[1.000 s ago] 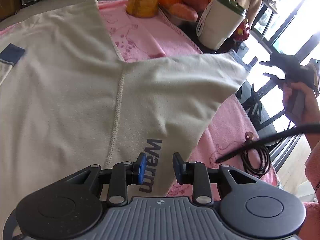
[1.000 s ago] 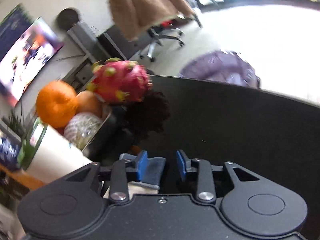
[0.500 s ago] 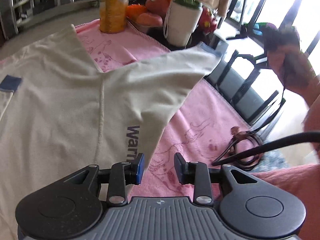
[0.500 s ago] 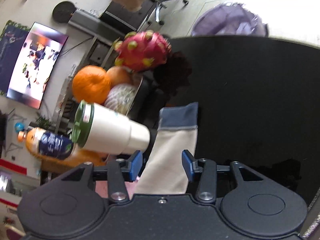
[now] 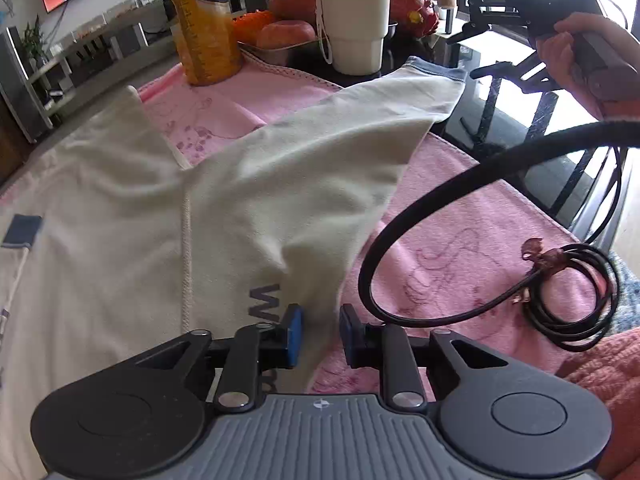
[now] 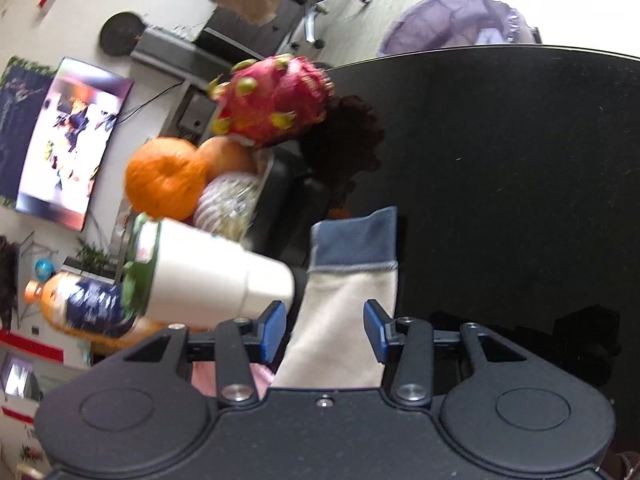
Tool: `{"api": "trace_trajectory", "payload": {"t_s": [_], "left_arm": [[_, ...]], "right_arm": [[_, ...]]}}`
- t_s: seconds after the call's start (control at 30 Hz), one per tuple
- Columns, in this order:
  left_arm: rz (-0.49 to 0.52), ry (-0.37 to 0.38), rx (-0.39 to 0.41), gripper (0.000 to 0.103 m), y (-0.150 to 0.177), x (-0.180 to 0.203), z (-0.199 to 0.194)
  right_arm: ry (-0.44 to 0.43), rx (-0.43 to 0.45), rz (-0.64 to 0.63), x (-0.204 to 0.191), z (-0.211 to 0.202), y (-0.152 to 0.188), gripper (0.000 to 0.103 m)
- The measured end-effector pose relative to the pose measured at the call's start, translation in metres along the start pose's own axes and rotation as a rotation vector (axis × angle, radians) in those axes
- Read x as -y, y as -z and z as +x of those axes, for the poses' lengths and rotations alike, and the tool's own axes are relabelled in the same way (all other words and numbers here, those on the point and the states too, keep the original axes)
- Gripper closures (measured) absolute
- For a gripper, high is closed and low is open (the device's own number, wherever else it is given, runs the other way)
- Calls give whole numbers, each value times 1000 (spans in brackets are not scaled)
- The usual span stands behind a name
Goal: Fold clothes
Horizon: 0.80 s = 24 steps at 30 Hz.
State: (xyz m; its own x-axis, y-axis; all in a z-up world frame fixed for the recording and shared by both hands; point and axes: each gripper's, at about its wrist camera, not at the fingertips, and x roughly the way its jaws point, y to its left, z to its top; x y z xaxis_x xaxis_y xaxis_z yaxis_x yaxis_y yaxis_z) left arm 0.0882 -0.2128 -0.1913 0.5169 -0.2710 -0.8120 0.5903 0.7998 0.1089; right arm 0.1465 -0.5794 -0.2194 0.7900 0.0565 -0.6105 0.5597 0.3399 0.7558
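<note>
On the pink cloth (image 5: 472,216), left gripper (image 5: 320,334) jaws closing around the cream shirt (image 5: 248,184) edge; right gripper (image 6: 325,330) jaws apart.

Your left hand-held gripper (image 5: 319,334) is closing its jaws, while your right hand-held gripper (image 6: 325,330) points downward, jaws apart.

The cream shirt (image 5: 240,184) is soft matt knit cloth, the pink towel (image 5: 460,216) fuzzy, the black table (image 6: 520,160) glossy.
</note>
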Motion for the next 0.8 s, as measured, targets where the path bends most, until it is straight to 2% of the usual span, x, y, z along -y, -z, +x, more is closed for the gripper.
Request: {"api": "trace_trajectory", "payload": {"t_s": [0.07,0.2,0.27,0.3,0.37,0.4,0.43,0.53,0.57,0.63,0.7,0.8], "left_arm": [[-7,-12,-2,98,-1,-1,0],[-7,-15,-3,99,-3,-2,0],[5,-15,-2,99,-2,-1,0],[11,-15,-2,100,-2,-1,0],[20,-12,-2,100,-3,0,0],[24,-10,-2,100,-3,0,0],[28,-6,-2,100,-3,0,0],[45,16,-4,100,-2,-1,-1],[51,27,-6,99,-1,-1,-1],[68,63,-16,95,-1,-3,-4],[83,95,-25,88,0,-4,-8],[81,142,-27,85,7,-9,-25]], "right_arm": [[35,6,8,3,8,-3,62],[155,80,-69,-1,19,-7,65],[206,98,-152,-7,26,-6,65],[222,102,-206,-12,30,-3,69],[264,109,-330,-24,38,5,70],[296,111,-411,-31,43,12,78],[329,112,-492,-39,49,18,96],[456,169,-754,-57,63,42,99],[503,203,-793,-60,65,46,99],[554,244,-790,-61,68,44,99],[574,245,-736,-59,66,36,98],[537,250,-590,-63,40,25,96]]}}
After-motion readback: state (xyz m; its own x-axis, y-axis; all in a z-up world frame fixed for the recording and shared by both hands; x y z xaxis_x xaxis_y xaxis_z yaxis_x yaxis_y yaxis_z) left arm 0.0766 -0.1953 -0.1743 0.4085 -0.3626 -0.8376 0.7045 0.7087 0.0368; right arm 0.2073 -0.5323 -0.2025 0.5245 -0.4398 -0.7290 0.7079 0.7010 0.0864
